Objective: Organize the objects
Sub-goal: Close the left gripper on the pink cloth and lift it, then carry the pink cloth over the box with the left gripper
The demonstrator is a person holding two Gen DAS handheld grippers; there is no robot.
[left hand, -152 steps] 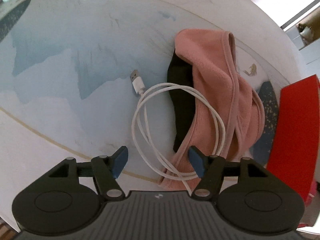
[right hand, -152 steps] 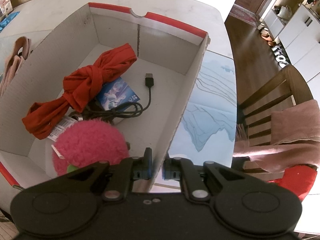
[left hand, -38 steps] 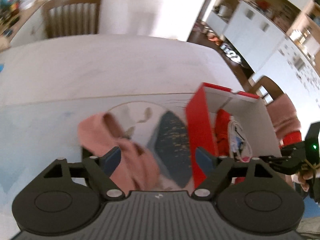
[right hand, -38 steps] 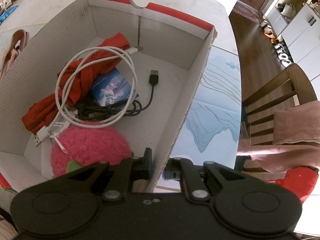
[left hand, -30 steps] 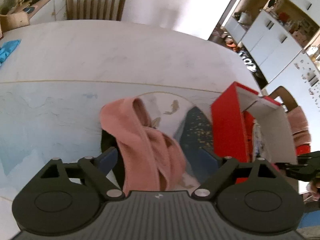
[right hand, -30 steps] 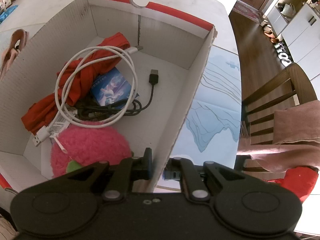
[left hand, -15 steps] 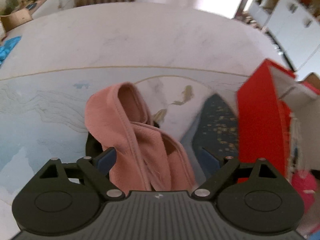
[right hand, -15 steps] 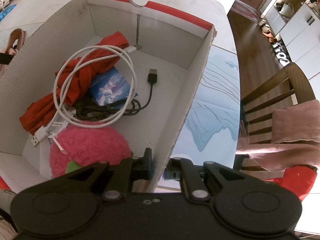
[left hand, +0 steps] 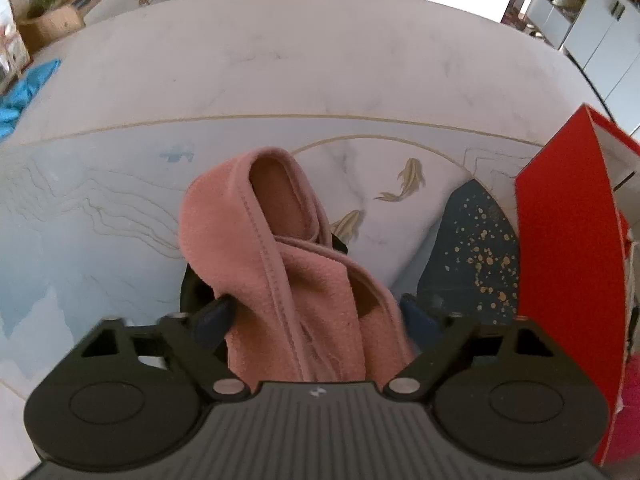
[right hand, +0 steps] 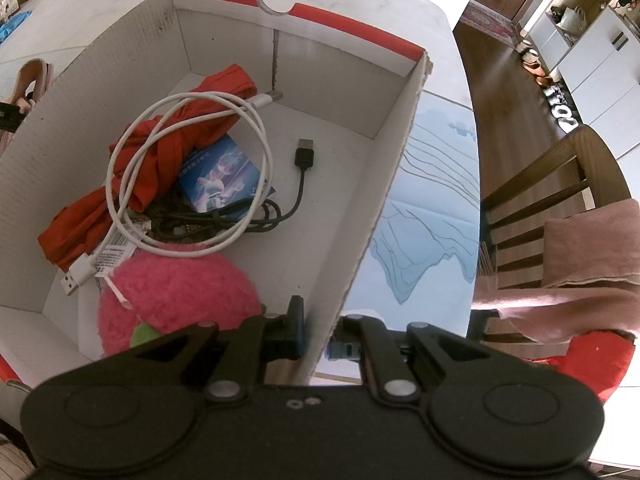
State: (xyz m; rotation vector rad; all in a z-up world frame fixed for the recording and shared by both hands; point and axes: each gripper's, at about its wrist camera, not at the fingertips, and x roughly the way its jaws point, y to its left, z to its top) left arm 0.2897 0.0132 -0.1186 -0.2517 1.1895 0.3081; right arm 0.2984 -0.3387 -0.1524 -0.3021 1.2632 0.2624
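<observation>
Left wrist: my left gripper [left hand: 316, 314] just closing round pink headband [left hand: 280, 264] on table [left hand: 320, 60], pads not clearly biting yet. Next: finish squeeze, lift toward box.

Right wrist: right gripper [right hand: 316, 336] nearly shut, pinching box wall [right hand: 380, 208], steadying it.

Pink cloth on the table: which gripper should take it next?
Left. The left gripper already straddles the pink cloth, its jaws just closing in, while the right gripper is clamped on the box wall.
</observation>
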